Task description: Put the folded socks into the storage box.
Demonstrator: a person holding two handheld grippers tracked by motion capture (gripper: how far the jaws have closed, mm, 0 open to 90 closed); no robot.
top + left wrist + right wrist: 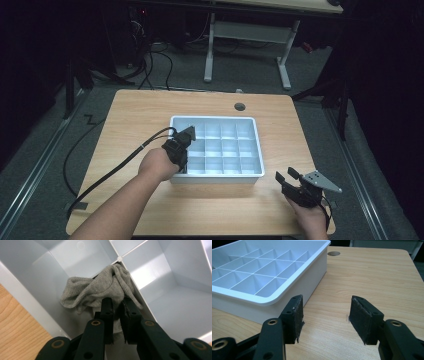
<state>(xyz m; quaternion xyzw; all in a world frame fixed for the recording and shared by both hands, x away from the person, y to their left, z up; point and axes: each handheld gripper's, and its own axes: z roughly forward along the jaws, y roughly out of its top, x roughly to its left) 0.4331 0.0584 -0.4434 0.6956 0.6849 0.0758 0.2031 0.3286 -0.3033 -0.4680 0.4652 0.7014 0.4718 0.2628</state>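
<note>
Our left hand-held gripper [117, 305] is clenched on a crumpled grey sock [97, 291], holding it down inside a compartment at the left end of the white divided tray [216, 177], part of it draped against a divider. We judge this is stowing the sock in its own cell. Our right hand-held gripper [325, 317] is released, jaws spread, waiting low over the counter [372, 272] just beside the tray's corner.

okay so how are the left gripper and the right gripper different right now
The left gripper is nearly shut, pinching a grey cloth; the right gripper is wide open, holding nothing. The left gripper reaches down into the white divided tray; the right gripper sits over bare table beside the tray. Both have black fingers and are hand-held.
</note>
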